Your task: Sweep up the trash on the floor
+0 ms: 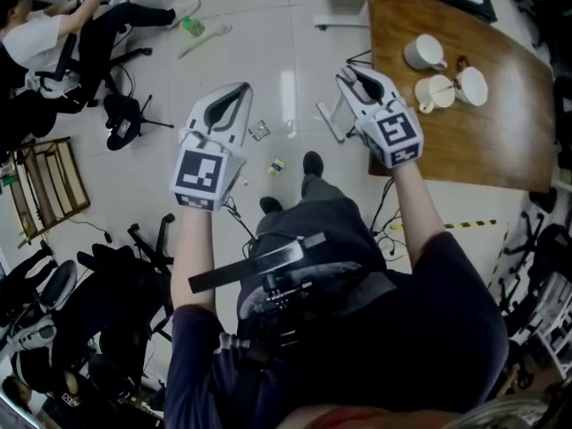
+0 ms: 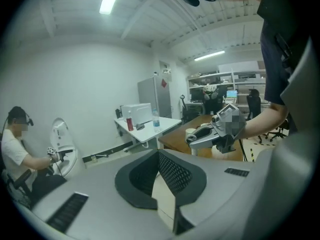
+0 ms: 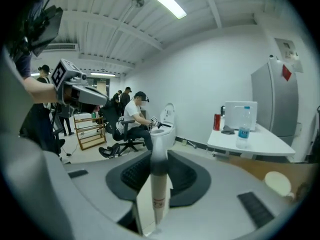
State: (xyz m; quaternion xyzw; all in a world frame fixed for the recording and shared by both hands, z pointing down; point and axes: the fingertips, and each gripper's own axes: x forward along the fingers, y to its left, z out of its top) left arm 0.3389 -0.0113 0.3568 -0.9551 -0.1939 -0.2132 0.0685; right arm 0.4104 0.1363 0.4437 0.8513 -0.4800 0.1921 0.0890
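The right gripper is gripping a pale, round, stick-like handle with a dark band. Its jaws are standing partly apart around the handle, which is rising upright between the pads. This is probably the shaft of the sweeping tool, though its lower end is not showing in the head view, so what it carries cannot be told. The left gripper is carrying nothing, its jaws pressed together, and is hanging beside the other, likely being kept free to steady the handle. The trash — a few small crumpled scraps — is lying on the pale glossy tiled floor. It is sitting just ahead of the person's dark shoes, under the two outstretched grippers and untouched by either. To the right, a brown wooden table is bearing three white cups. Farther off, a small green object is resting on the tiles near a seated person in a white shirt. Black swivel chairs and cables are crowding the left side — sweeping room is looking tight there.
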